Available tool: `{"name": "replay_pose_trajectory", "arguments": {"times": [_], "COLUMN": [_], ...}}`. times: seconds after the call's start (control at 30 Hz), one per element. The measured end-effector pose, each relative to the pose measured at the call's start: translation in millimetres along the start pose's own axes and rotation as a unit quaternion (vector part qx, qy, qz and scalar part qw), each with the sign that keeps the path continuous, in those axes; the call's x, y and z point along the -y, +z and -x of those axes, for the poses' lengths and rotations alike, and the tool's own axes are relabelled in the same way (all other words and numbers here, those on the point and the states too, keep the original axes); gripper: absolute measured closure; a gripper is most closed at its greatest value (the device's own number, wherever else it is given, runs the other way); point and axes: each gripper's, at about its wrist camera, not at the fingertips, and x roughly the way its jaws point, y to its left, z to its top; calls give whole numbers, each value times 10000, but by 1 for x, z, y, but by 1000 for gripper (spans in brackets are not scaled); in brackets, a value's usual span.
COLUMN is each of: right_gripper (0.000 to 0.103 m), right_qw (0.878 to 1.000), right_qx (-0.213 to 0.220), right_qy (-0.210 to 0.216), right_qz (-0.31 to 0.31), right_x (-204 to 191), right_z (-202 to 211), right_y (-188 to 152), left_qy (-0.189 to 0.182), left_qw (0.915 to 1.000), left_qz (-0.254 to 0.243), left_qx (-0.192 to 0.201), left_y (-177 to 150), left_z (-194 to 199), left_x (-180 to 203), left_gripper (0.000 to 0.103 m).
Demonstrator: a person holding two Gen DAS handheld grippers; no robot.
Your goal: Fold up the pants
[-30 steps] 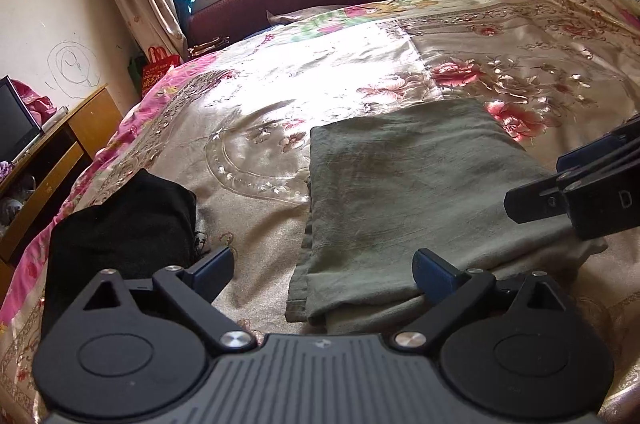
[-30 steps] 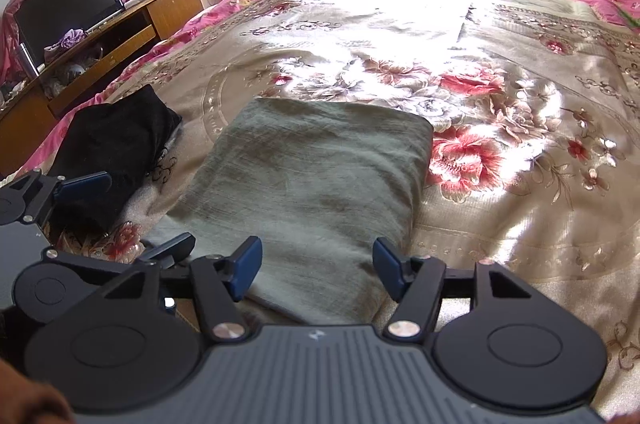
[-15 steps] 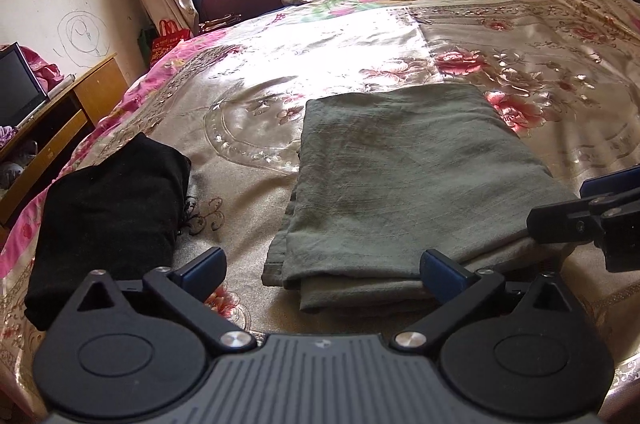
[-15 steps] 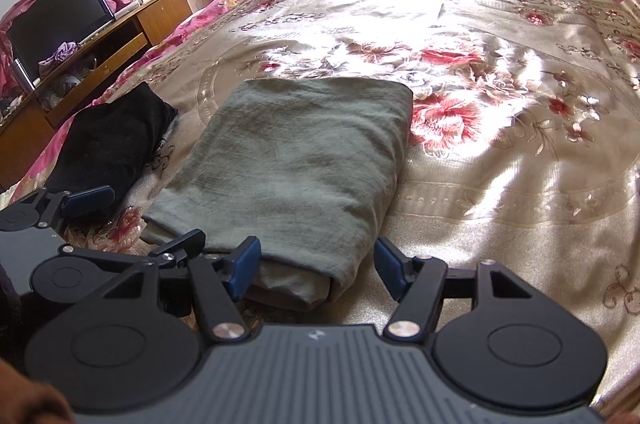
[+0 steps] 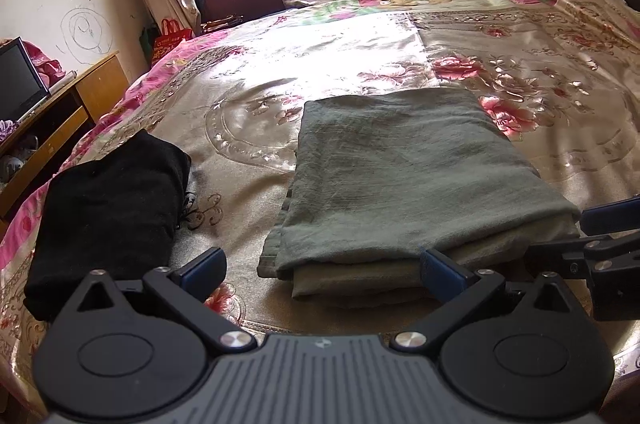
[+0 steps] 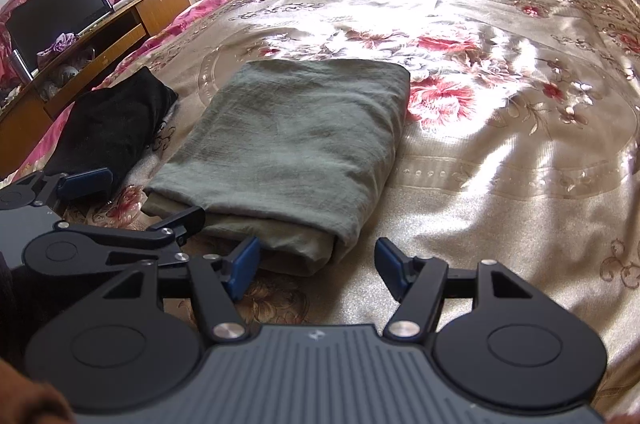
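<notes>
The grey-green pants (image 5: 404, 179) lie folded into a neat rectangle on the bed (image 5: 320, 63); both the left gripper (image 5: 320, 266) and right gripper (image 6: 316, 264) gape empty, so little seems left.

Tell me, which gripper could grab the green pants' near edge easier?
Probably the left gripper: its open jaws already straddle the near edge of the folded green pants. The right gripper, also open, sits off the bundle's right corner, mostly over the bedspread.
</notes>
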Motion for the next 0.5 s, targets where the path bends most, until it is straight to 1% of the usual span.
{"name": "replay_pose_trajectory", "arguments": {"times": [0.13,0.23,0.33,0.5], "right_gripper": [38,38,38,38], "right_qw": [9998,9999,9999,9999], "right_qx": [2,-37,-30,-7], "right_qy": [-172,-138,-152,-154], "right_qz": [81,5,5,-27], "right_x": [-1,2,2,3], "right_z": [1,1,2,4], "right_y": [-4,-6,-7,-9], "left_qy": [-10,-17,83,99], "left_qw": [10000,9999,9998,9997], "left_qz": [38,-4,-123,-157], "left_qx": [50,104,142,157], "left_y": [0,-1,-2,-3], "left_z": [7,14,17,20], "left_x": [-1,1,5,7], "left_gripper": [0,0,0,0]}}
